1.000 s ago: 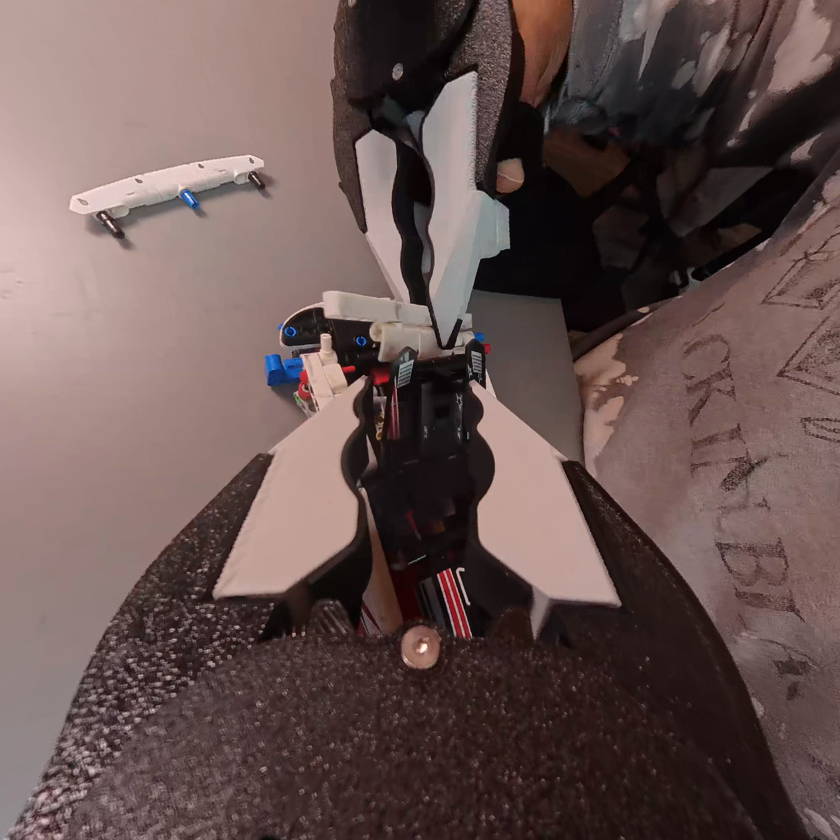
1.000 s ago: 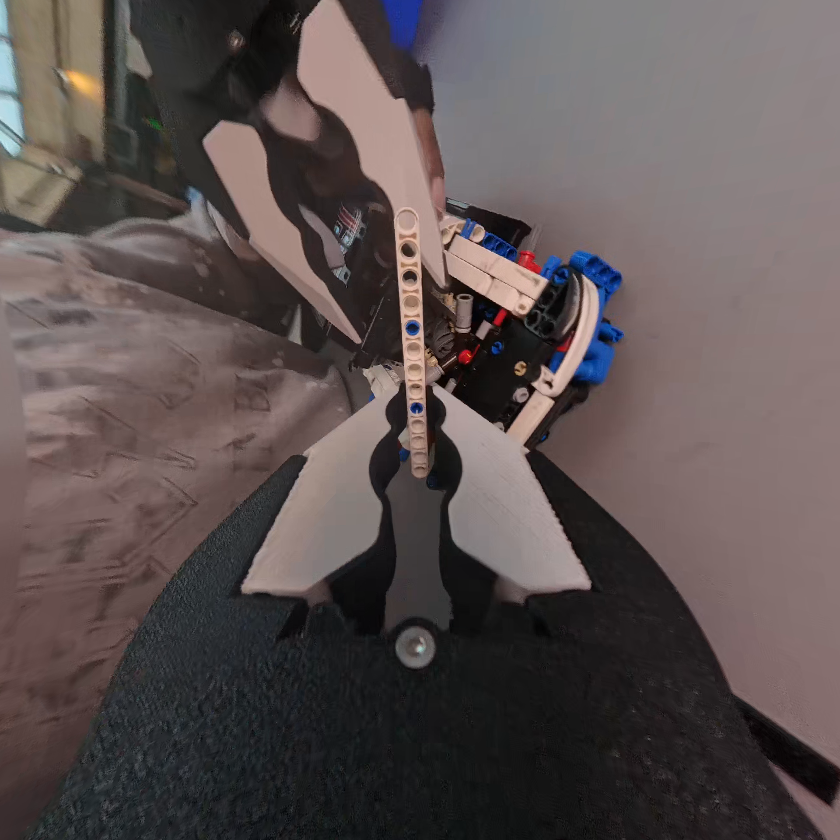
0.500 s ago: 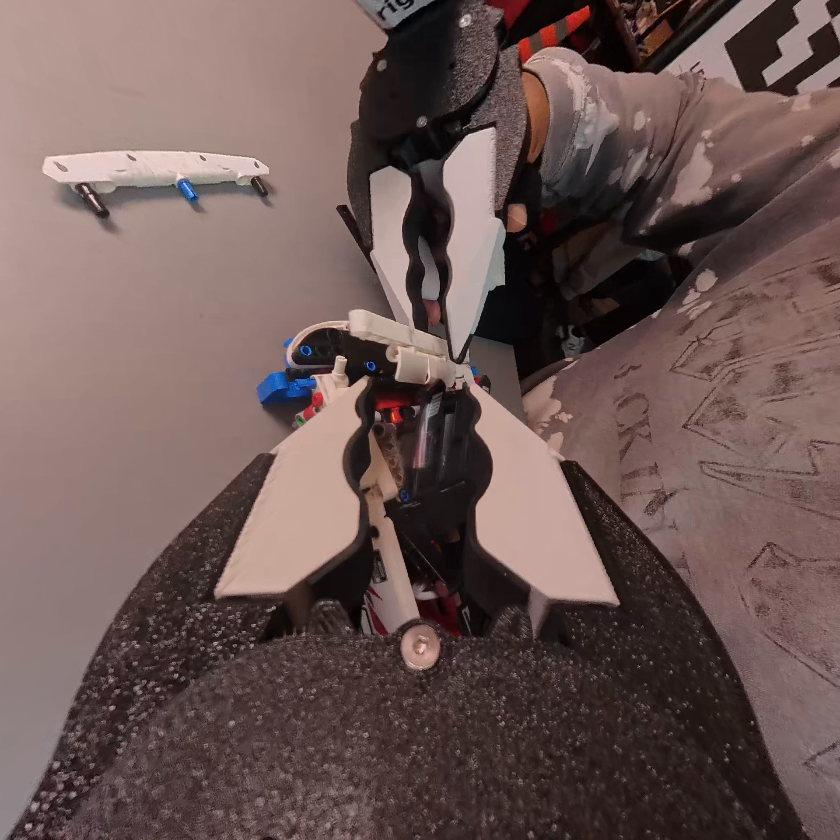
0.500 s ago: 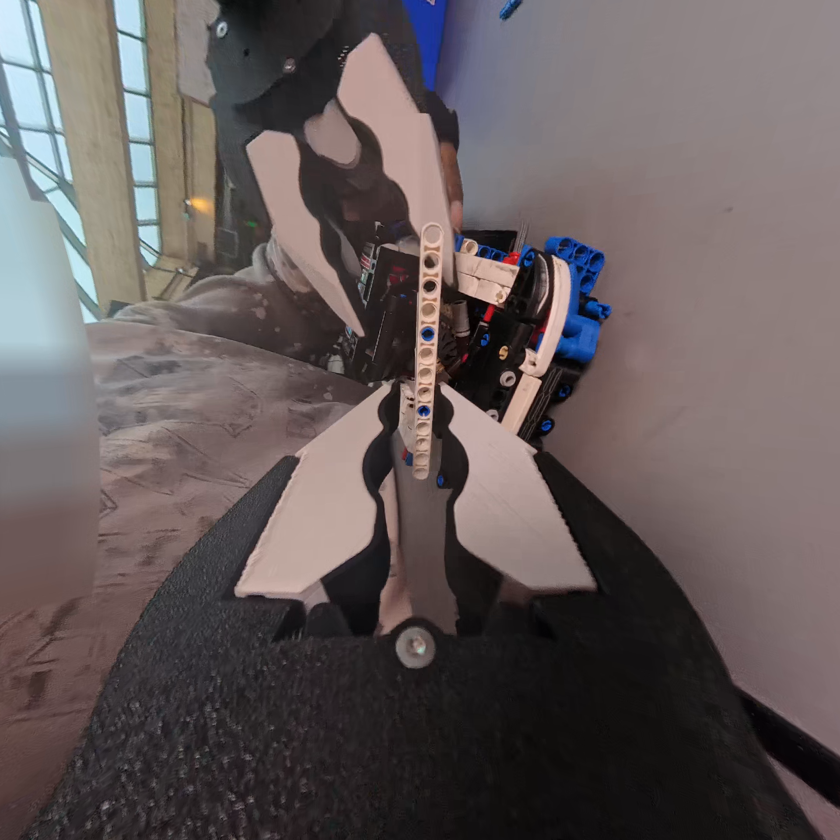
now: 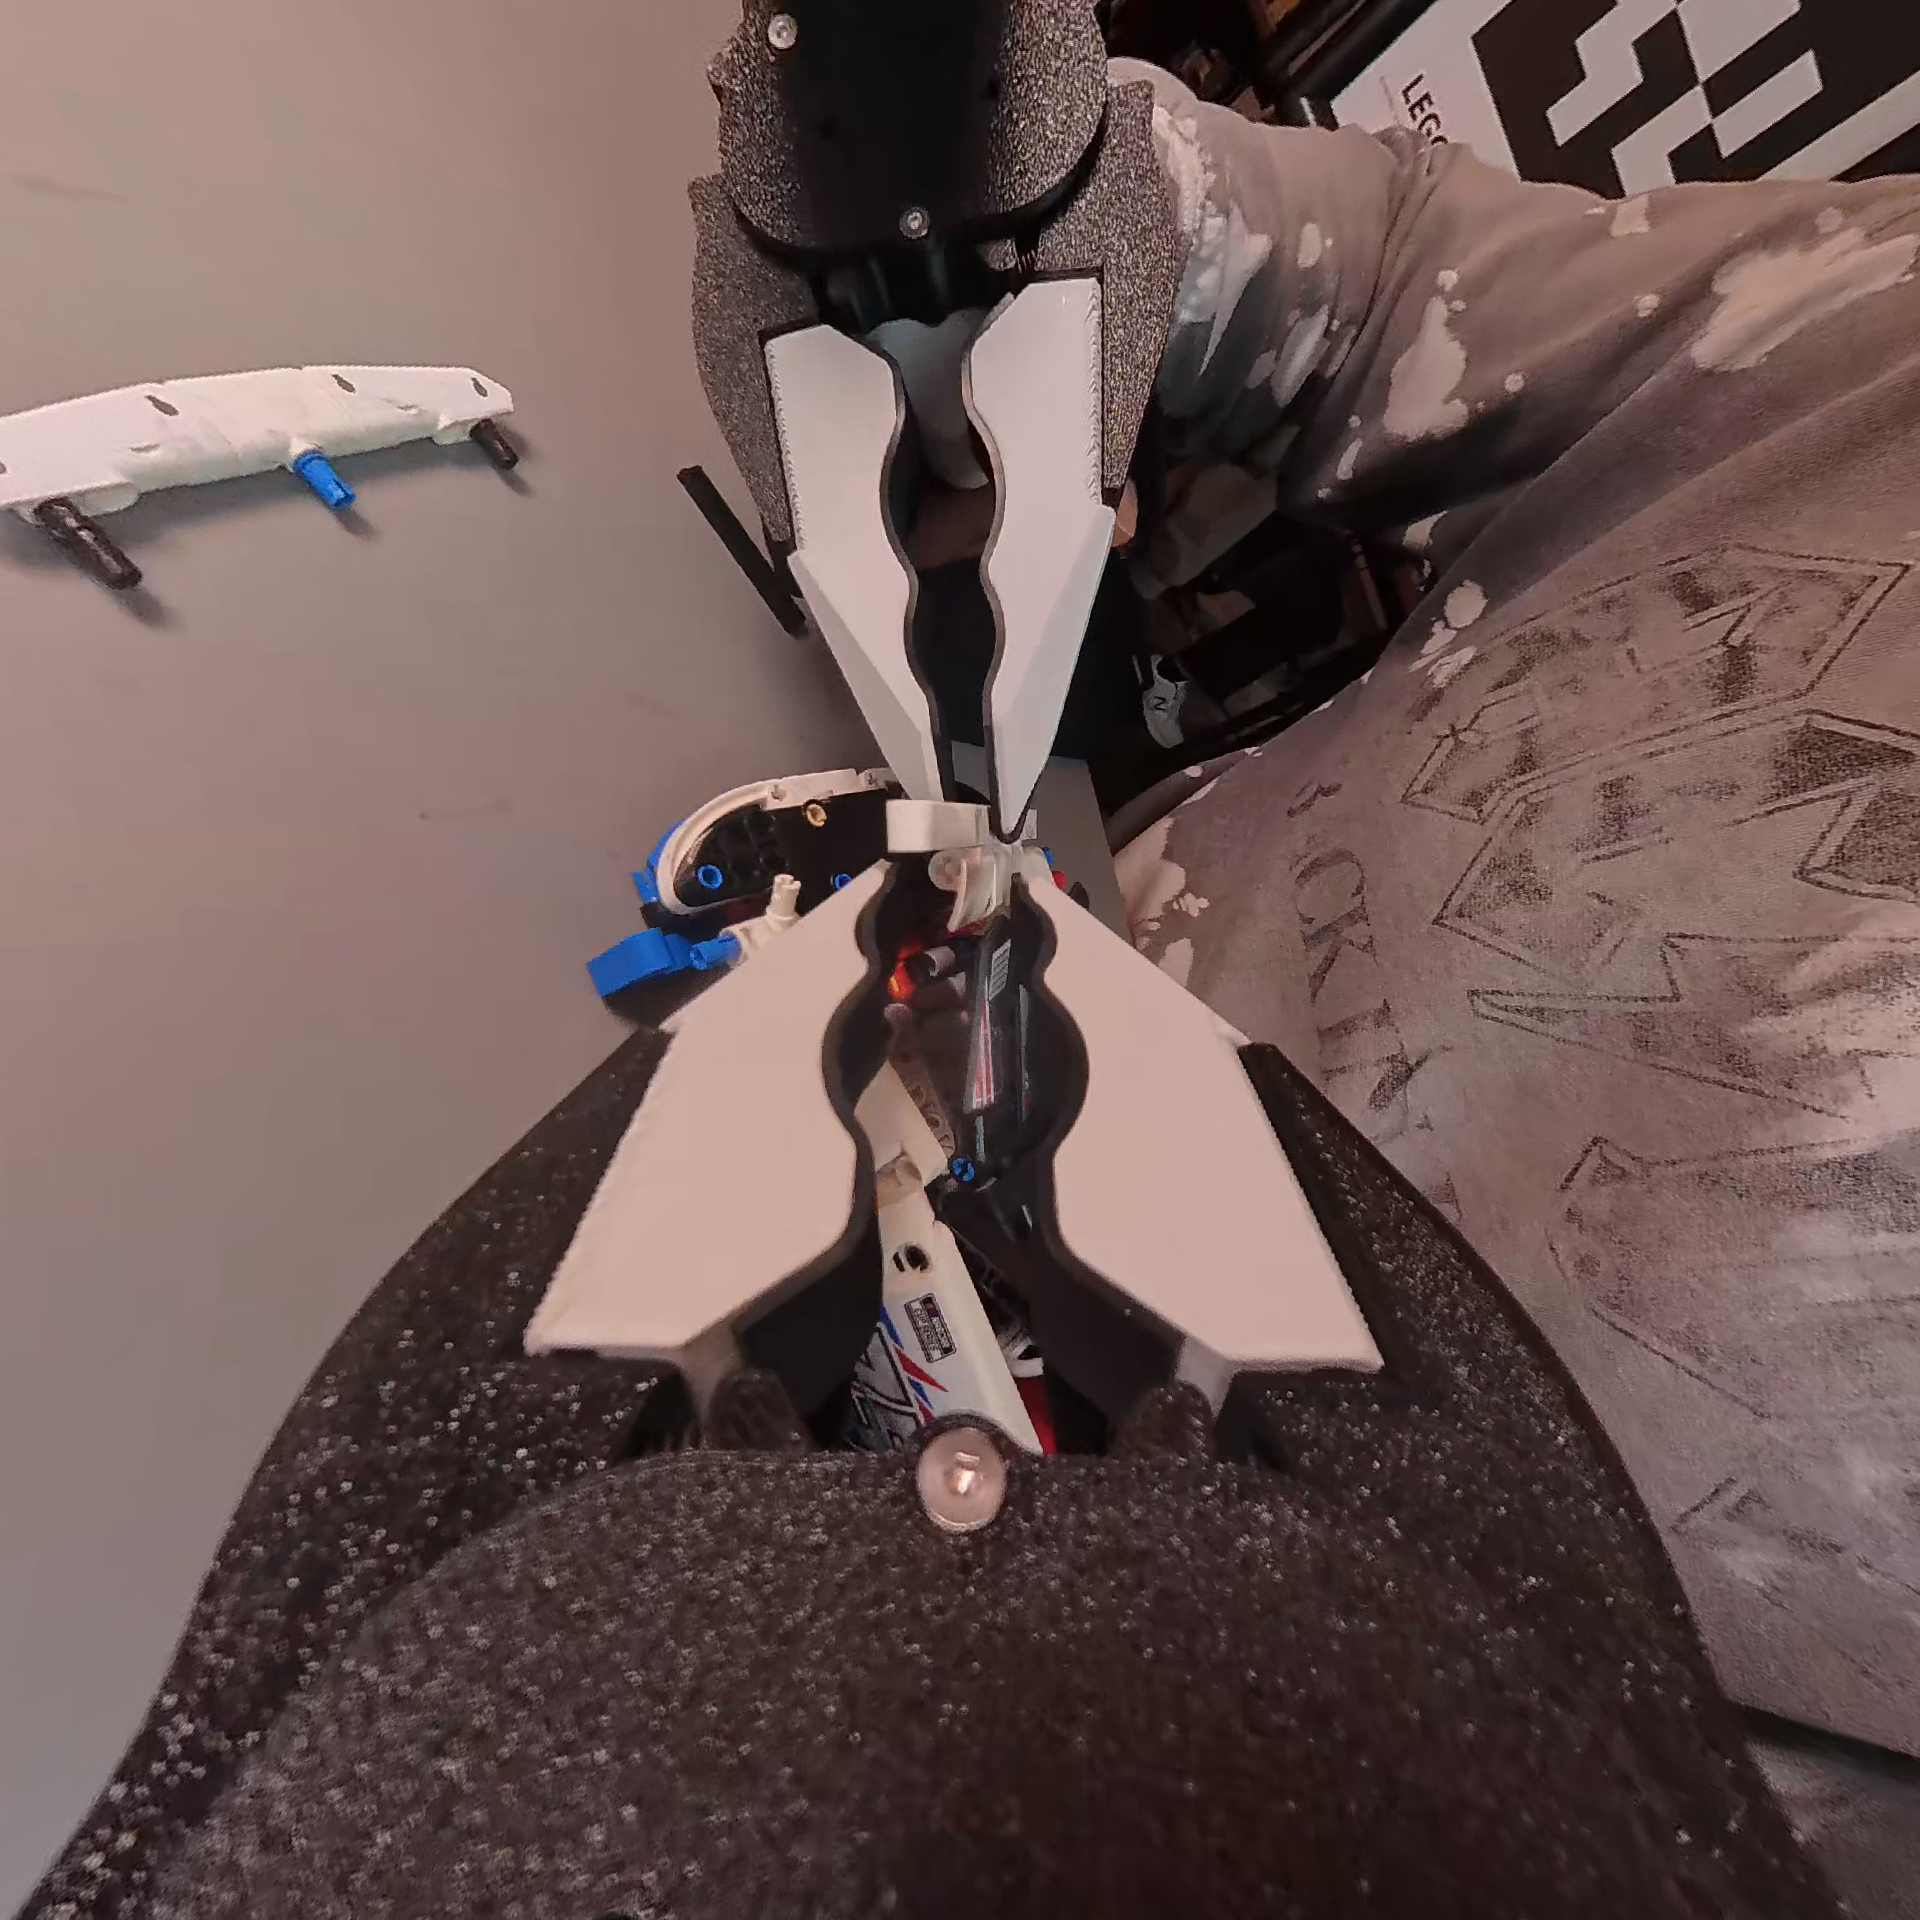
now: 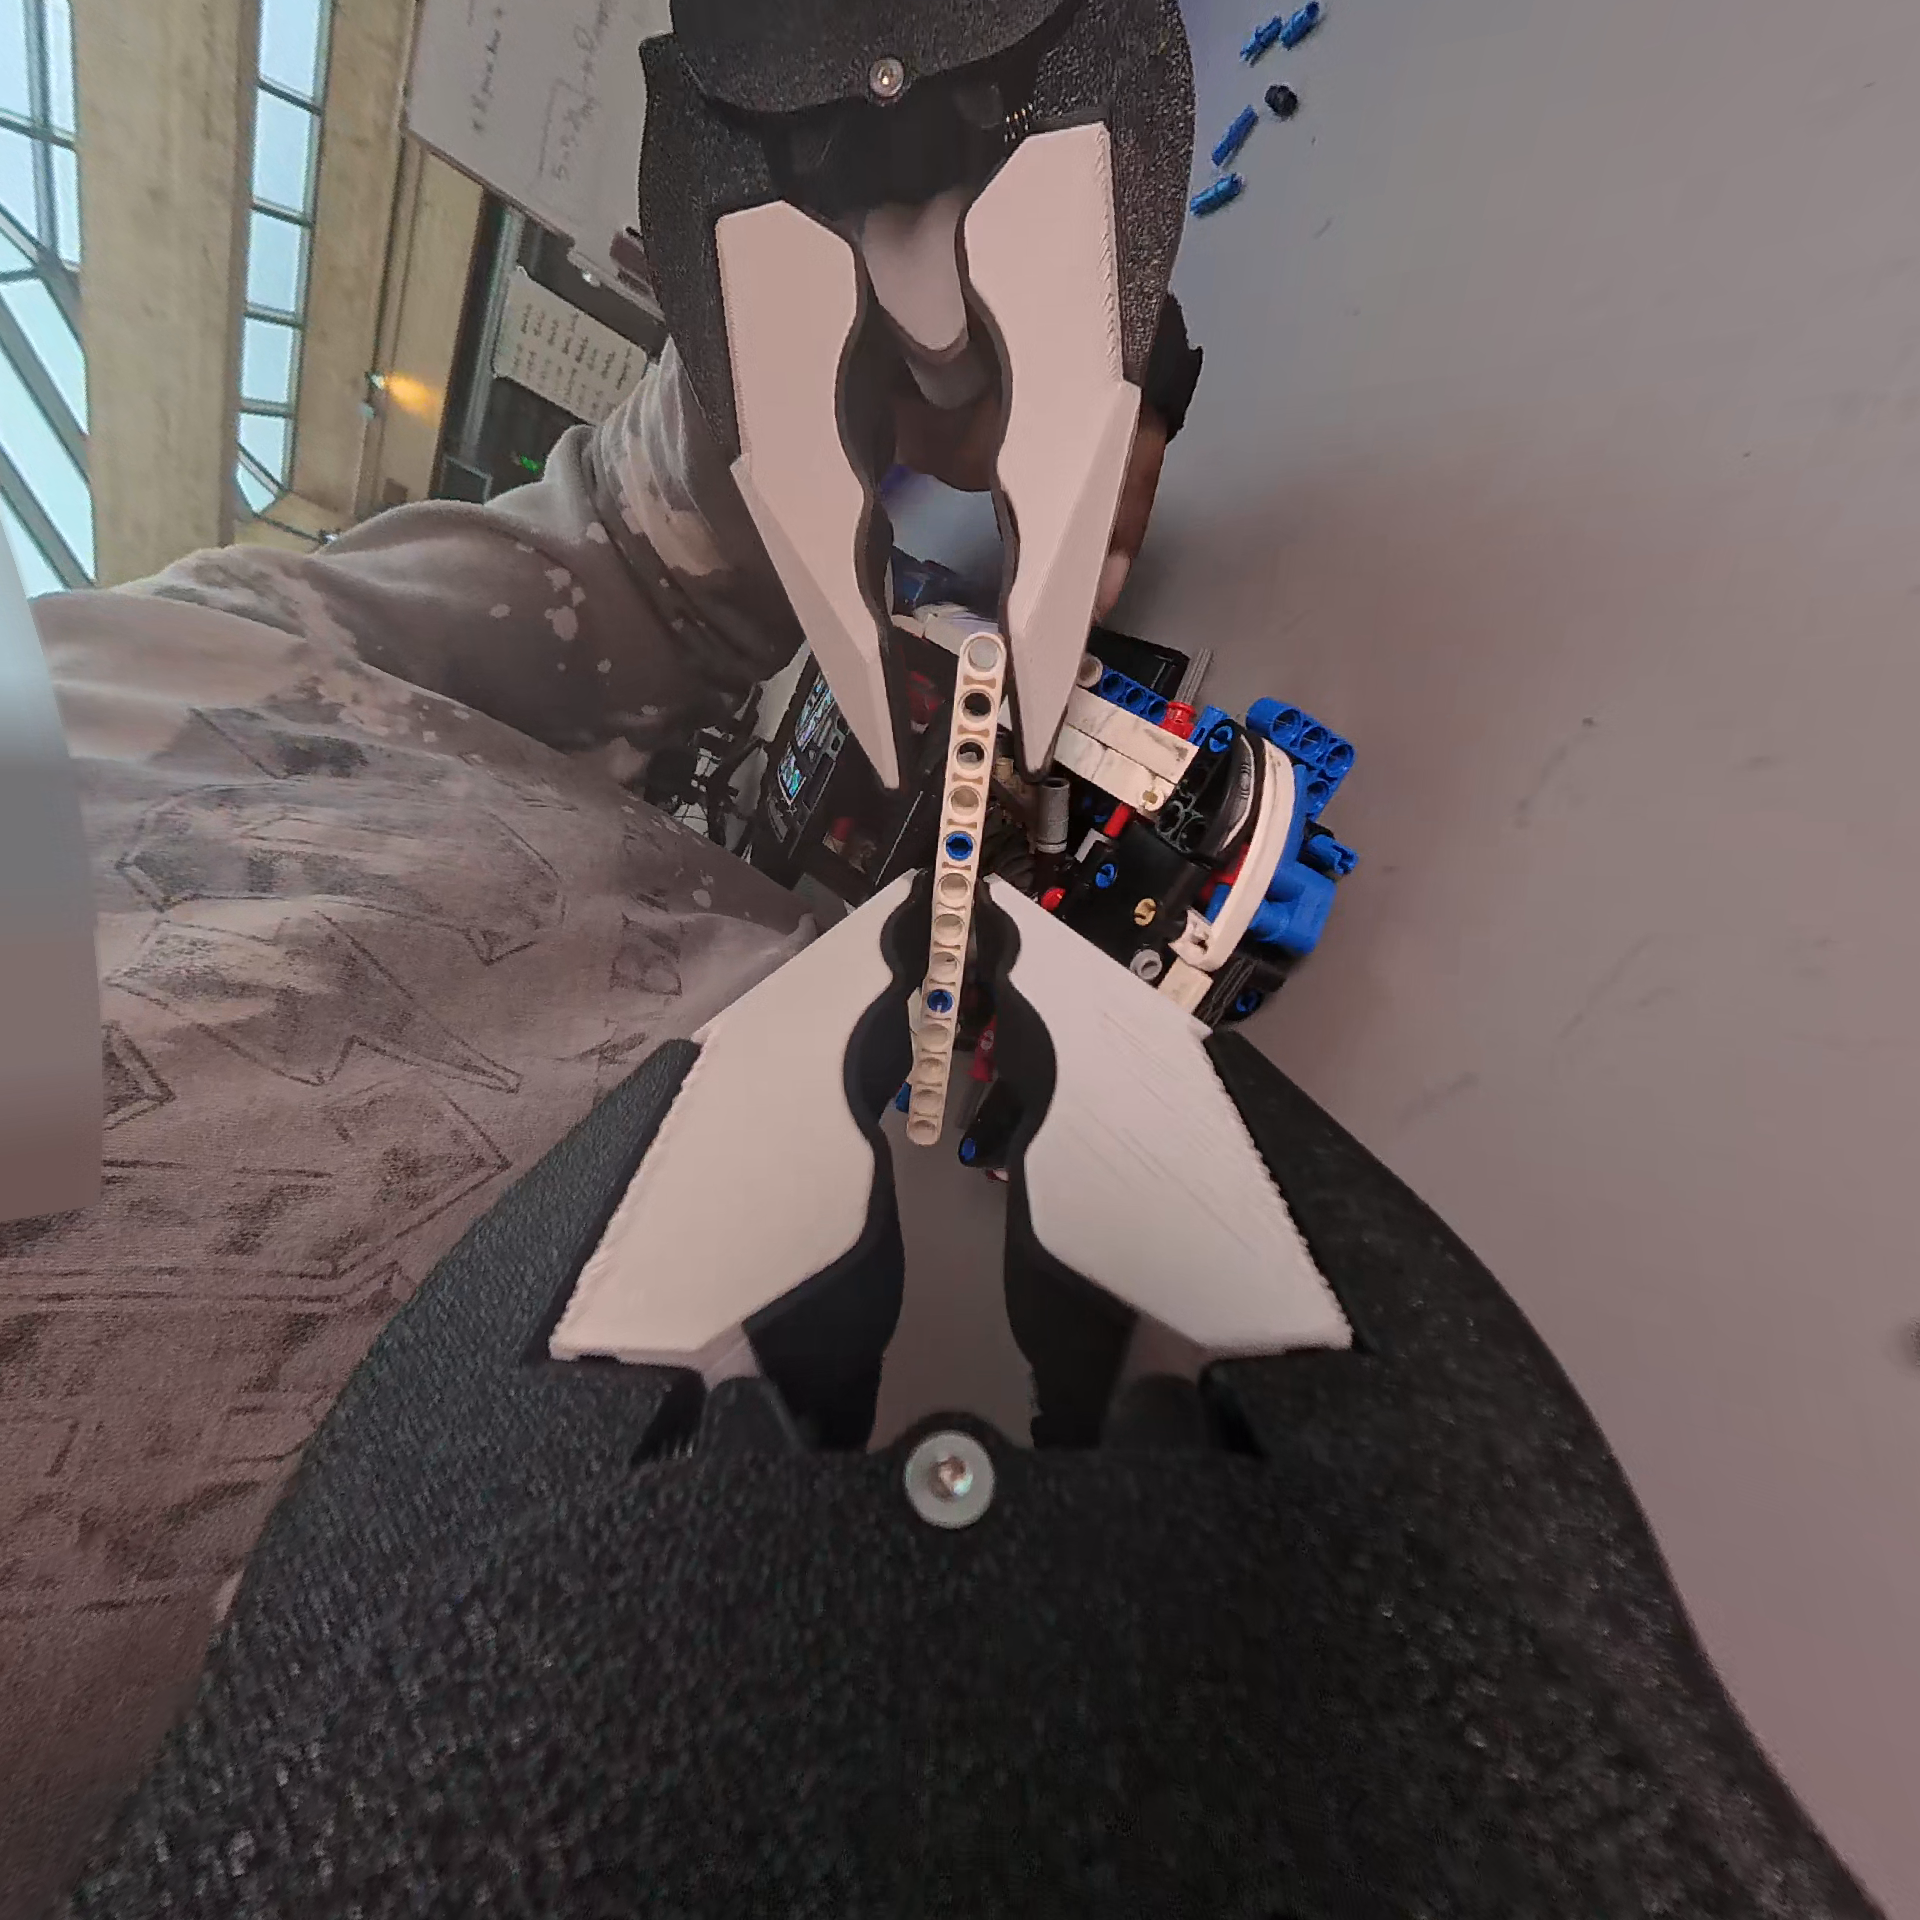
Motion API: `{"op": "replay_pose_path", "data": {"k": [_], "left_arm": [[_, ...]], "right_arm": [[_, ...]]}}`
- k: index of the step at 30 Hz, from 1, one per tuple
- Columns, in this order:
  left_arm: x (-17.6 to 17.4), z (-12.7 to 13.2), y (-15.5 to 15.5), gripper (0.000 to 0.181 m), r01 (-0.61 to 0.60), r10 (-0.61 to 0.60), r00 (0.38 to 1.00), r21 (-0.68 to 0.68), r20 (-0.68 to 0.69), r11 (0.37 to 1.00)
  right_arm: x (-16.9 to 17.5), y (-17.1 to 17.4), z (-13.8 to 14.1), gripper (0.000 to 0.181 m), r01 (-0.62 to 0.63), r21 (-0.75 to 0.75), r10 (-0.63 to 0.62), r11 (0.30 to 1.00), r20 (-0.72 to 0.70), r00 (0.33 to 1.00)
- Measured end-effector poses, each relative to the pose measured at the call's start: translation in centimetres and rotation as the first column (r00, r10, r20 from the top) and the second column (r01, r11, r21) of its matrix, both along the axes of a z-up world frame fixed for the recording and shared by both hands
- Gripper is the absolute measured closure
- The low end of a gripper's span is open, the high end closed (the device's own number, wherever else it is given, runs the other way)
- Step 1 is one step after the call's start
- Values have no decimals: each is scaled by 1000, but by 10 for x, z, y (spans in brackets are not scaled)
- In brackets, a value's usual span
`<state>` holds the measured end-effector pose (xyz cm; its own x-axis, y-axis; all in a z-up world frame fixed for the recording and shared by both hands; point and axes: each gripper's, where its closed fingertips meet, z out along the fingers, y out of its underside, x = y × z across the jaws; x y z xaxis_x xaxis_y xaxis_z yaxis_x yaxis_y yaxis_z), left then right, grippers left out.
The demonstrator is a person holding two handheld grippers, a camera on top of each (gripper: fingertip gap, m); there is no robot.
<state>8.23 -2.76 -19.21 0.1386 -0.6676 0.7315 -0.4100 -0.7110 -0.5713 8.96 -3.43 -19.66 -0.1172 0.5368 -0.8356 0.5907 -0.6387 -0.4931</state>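
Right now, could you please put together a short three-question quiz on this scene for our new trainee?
1. True or false: the right gripper pinches a long white beam full of holes.
2. What does the left gripper clamp? A) the brick-built model car B) the white wing piece C) nothing
3. Fill in: the white wing piece lies apart on the grey ____.

Key: 1 true; 2 A; 3 table.
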Motion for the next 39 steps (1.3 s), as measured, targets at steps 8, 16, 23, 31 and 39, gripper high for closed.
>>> {"op": "replay_pose_path", "data": {"k": [8,16,23,31,39], "left_arm": [[2,-4,-6,166,-14,17,999,78,-34,997],[3,-4,-3,173,-35,38,999,106,-26,994],[4,-2,-3,174,-18,23,999,140,-35,990],[4,0,-3,175,-37,36,999,67,15,997],[-12,8,9,161,-136,134,991,108,23,985]], "right_arm": [[-1,0,0,175,-1,-20,1,1000,0,1000],[-1,1,1,175,4,9,-4,1000,-13,1000],[0,1,2,175,21,29,-20,999,-16,1000],[-1,0,3,175,33,58,-32,998,-25,999],[-2,3,0,175,57,-75,-57,996,5,998]]}}
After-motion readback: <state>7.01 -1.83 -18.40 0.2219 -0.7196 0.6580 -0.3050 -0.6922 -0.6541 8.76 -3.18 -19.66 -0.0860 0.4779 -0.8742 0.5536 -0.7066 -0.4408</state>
